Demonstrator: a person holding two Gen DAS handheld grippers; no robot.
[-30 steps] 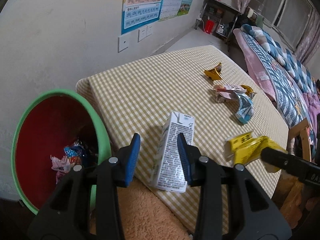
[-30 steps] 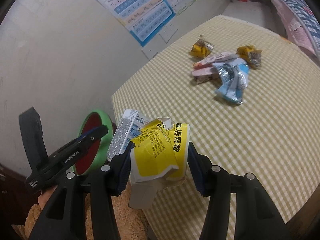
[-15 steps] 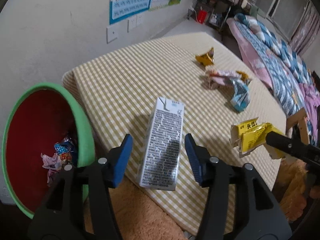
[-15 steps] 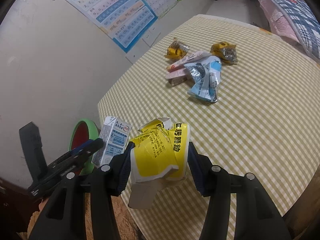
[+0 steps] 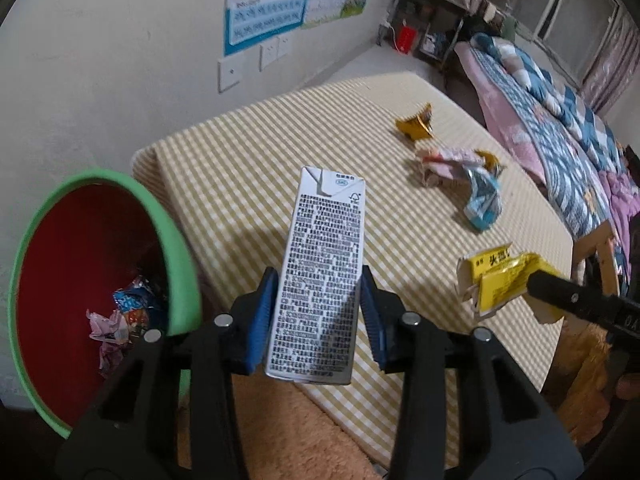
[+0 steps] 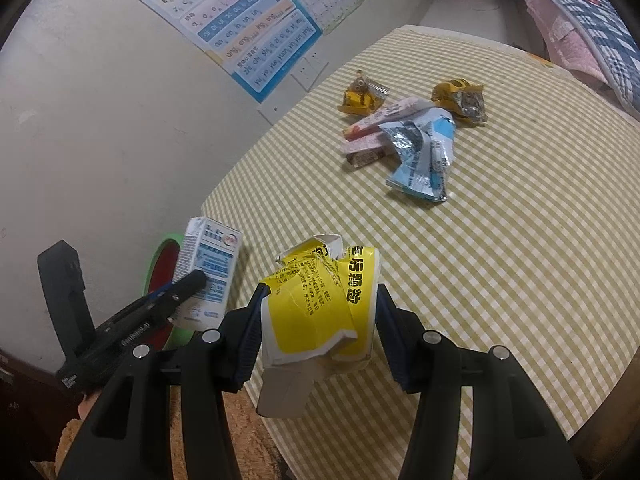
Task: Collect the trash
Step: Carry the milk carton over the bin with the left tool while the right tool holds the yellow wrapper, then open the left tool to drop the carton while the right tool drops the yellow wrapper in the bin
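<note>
Left wrist view: the left gripper (image 5: 318, 312), angled steeply down, is closing its jaws on a white carton (image 5: 320, 276) above the table edge (image 5: 248, 184), beside the green bin (image 5: 176, 248). Right gripper (image 6: 316, 328), tilted likewise, clamps a crumpled yellow carton (image 6: 316, 312); wrappers (image 6: 416, 140) lie farther off.

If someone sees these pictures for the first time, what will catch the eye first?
First, the white carton upright between the closing jaws of the left gripper, at the near table edge. Next, the crumpled yellow box clamped in the right gripper. Then the green bin with its red inside, left of the table, and the wrappers farther back.
</note>
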